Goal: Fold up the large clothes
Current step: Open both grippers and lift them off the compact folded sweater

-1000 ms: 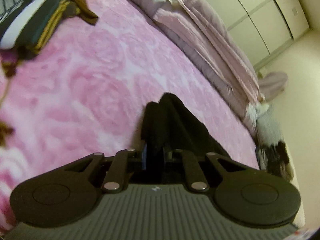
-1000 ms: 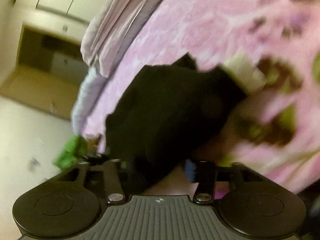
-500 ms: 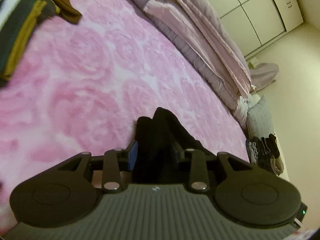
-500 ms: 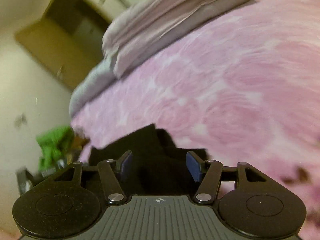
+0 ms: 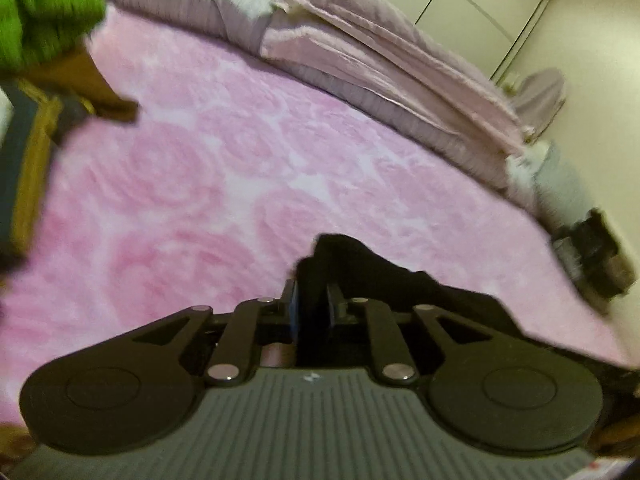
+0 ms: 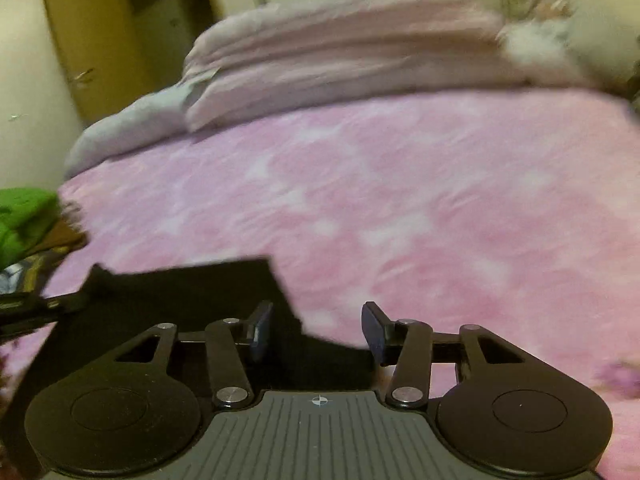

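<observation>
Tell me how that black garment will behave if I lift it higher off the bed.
The black garment probably droops: it bunches limply in the closing left gripper. Its free edge may swing. The right gripper, closing, hasn't pinched it.

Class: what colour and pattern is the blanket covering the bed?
Pink blanket with a paler rose-swirl pattern, clearest in the left wrist view.

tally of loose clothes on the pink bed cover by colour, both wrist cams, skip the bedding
Black: 1, the black garment pinched in the left gripper, also lying between the right gripper jaws
Green: 1, the green garment
Brown: 1, the brown garment
Striped dark and yellow: 1, the striped garment
Total: 4
</observation>
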The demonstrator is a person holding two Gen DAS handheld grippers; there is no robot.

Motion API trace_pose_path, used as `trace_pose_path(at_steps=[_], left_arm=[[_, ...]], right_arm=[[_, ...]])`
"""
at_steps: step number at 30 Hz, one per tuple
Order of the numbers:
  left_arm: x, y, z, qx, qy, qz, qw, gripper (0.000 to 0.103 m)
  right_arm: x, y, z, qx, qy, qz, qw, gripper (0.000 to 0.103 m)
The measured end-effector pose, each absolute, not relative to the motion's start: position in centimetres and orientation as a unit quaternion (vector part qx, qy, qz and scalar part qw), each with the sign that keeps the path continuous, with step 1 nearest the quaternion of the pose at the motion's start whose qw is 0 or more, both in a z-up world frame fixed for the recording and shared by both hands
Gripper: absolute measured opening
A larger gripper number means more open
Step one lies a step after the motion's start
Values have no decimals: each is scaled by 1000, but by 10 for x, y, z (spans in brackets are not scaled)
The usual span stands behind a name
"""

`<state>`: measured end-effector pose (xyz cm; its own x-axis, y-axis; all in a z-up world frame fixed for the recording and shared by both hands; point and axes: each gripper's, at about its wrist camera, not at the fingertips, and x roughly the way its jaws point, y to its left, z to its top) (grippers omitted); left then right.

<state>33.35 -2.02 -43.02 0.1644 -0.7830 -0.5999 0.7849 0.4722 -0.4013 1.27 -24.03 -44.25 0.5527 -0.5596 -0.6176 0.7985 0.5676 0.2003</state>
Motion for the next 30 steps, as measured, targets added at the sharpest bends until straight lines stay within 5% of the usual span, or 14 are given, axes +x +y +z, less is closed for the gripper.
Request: trace_pose_path(at_steps=[8, 14, 19, 24, 27, 30], left_arm=[[259, 24, -386, 37, 337, -570, 749, 11], [200, 28, -417, 119, 295, -575, 754, 15], [215, 47, -419, 87, 331, -539, 770, 14], [220, 71, -405, 75, 361, -507, 779, 13], [209, 83, -392, 86, 361, -502, 781, 23], [196, 94, -381, 98, 365, -510, 772, 34]], right_arm=[[-19, -137, -406, 155, 210, -360, 896, 44], [1, -93, -460, 31, 282, -359, 889, 43], [-29, -119, -465, 102, 274, -381, 877, 33], [-43, -119, -442, 149, 285, -446, 835, 34], [-54, -106, -426, 218, 264, -419, 841, 57], [-57, -85, -412, 240, 252, -399, 849, 63]])
